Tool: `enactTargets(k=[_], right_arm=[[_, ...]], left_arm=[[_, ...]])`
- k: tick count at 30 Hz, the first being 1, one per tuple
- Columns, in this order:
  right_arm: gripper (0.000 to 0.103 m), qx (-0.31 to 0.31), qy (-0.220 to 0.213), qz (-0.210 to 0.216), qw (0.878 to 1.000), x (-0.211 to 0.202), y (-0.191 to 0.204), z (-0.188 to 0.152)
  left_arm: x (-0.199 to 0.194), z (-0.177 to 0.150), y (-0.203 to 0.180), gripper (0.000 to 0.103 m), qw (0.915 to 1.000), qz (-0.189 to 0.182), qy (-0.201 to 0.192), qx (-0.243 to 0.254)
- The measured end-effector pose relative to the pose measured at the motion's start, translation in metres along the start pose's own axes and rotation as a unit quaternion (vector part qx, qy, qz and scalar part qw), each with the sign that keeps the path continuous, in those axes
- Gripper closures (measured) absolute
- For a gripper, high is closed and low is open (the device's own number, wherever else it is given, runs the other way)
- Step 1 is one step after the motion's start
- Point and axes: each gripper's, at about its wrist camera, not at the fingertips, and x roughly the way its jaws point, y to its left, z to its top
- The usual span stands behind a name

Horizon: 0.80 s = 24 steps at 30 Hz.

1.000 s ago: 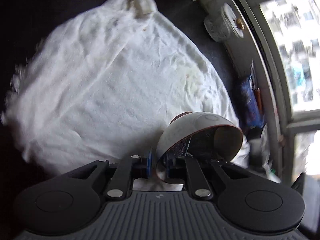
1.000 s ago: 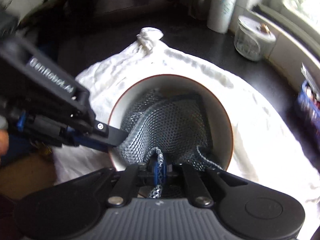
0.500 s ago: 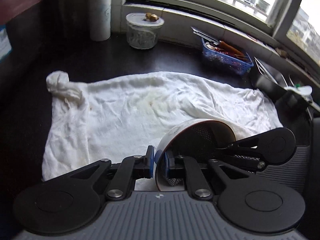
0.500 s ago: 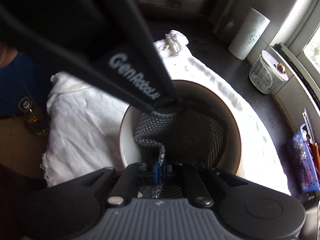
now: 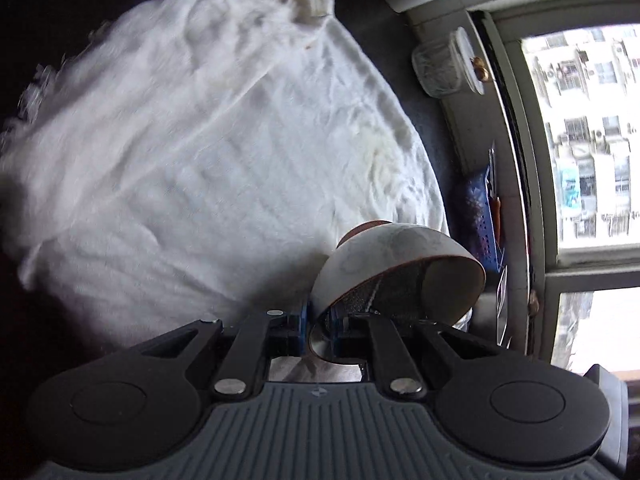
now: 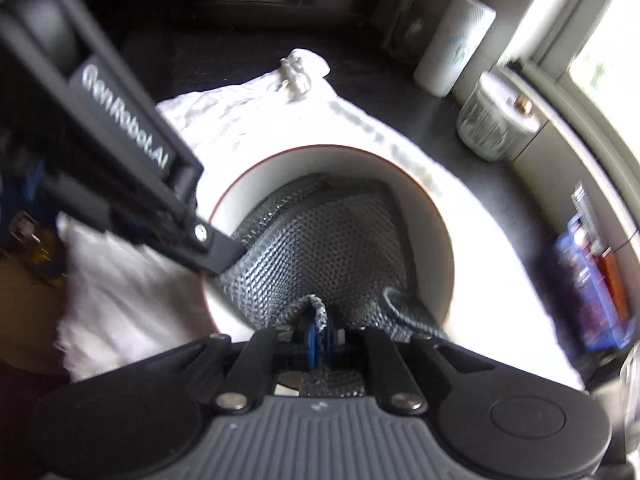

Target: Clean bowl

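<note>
Since a moment ago left tongs have swung the bowl, pinched by its rim, above the towel; right tongs grip the scrubber inside it. Hard scrubbing could lever the rim loose

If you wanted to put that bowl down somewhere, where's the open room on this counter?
The white towel has a wide bare stretch between its knotted corner and the bowl. Dark counter also shows between the towel and the paper roll. The window side is crowded: glass jar, then blue basket.
</note>
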Motion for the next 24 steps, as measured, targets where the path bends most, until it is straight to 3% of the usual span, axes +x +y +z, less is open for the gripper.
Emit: enactTargets(k=[3,5,8,10,11,13,16,17,18,19,22,23,24], right_arm=[[0.097,0.045,-0.004,0.038,0.998,-0.004,-0.006,-0.002],[0.098,0.056,-0.008,0.042,0.998,-0.006,-0.007,-0.004],[0.098,0.025,-0.014,0.017,0.999,-0.010,0.004,-0.008],[0.098,0.011,-0.017,0.003,1.000,-0.010,0.006,-0.007],[0.098,0.004,-0.018,-0.004,1.000,-0.009,0.007,-0.006],[0.098,-0.005,-0.023,-0.010,1.000,-0.010,0.007,-0.005],[0.098,-0.017,-0.032,-0.019,0.999,-0.012,0.009,-0.003],[0.098,-0.024,-0.037,-0.024,0.999,-0.013,0.010,-0.002],[0.098,-0.028,-0.039,-0.029,0.998,-0.014,0.010,-0.002],[0.098,-0.032,-0.039,-0.034,0.998,-0.015,0.010,-0.002],[0.098,-0.036,-0.044,-0.048,0.997,-0.018,0.009,-0.002],[0.098,-0.037,-0.046,-0.053,0.997,-0.019,0.008,-0.002],[0.098,-0.038,-0.046,-0.055,0.997,-0.019,0.007,-0.002]], left_arm=[[0.004,-0.001,0.012,0.093,0.9986,-0.019,0.008,-0.049],[0.006,-0.002,0.011,0.093,0.9984,-0.025,0.014,-0.049],[-0.002,-0.003,-0.021,0.091,0.9965,0.034,-0.014,0.076],[-0.008,-0.004,-0.044,0.078,0.9817,0.081,-0.036,0.169],[-0.009,-0.008,-0.055,0.073,0.9693,0.102,-0.050,0.218],[-0.009,-0.019,-0.076,0.072,0.9337,0.142,-0.079,0.319],[-0.008,-0.039,-0.101,0.072,0.8617,0.183,-0.116,0.459],[-0.007,-0.046,-0.107,0.077,0.8334,0.189,-0.126,0.504],[-0.005,-0.050,-0.110,0.087,0.8142,0.187,-0.127,0.535],[-0.005,-0.050,-0.111,0.092,0.8101,0.182,-0.123,0.544],[-0.002,-0.039,-0.112,0.094,0.8299,0.168,-0.112,0.520],[-0.003,-0.033,-0.110,0.094,0.8458,0.157,-0.109,0.498],[-0.005,-0.026,-0.105,0.094,0.8681,0.143,-0.101,0.465]])
